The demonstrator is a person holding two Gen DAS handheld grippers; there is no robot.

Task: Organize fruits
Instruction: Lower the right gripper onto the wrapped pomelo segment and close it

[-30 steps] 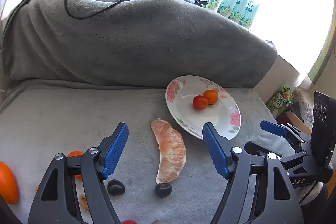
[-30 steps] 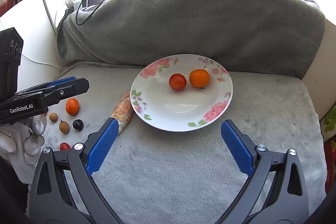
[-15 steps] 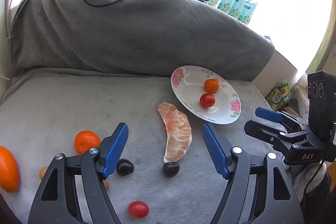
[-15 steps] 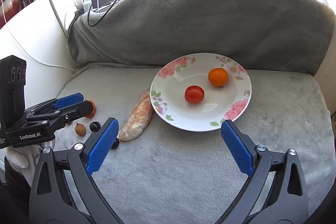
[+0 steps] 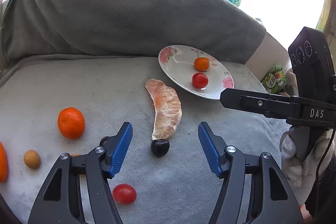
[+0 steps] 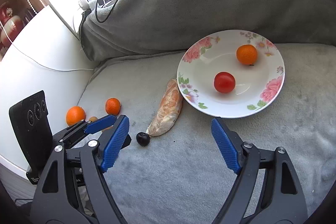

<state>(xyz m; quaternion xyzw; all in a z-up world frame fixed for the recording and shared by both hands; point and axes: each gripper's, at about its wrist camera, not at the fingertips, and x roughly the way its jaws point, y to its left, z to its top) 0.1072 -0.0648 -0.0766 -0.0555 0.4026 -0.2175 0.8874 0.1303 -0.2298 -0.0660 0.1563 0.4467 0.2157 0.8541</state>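
Left wrist view: the left gripper (image 5: 164, 145) is spread wide and holds nothing. Between its blue pads, low in the centre of the frame, lie the peeled citrus segment (image 5: 166, 111) and a dark cherry (image 5: 160, 147) touching the segment's near tip. A mandarin (image 5: 71, 122) sits at middle left, a small tan fruit (image 5: 32, 159) lower left, a cherry tomato (image 5: 124, 194) at the bottom. The floral plate (image 5: 226, 82), right of centre, already carries a small orange (image 5: 201, 64) and a red tomato (image 5: 200, 80). All rests on a grey blanket (image 5: 63, 85).

Right wrist view: the right gripper (image 6: 170, 140) is likewise wide open and empty, hovering before the plate's near rim. The segment lies against the plate's left edge, the cherry at its lower end.

The step in hand appears to be picking loose fruit for the plate. To do it well, I would centre the pads on one item only; the cherry and segment touch, so closing on both risks crushing the soft segment. Close gently, lift clear, and set it in the plate's open middle, away from the round fruits that could roll.
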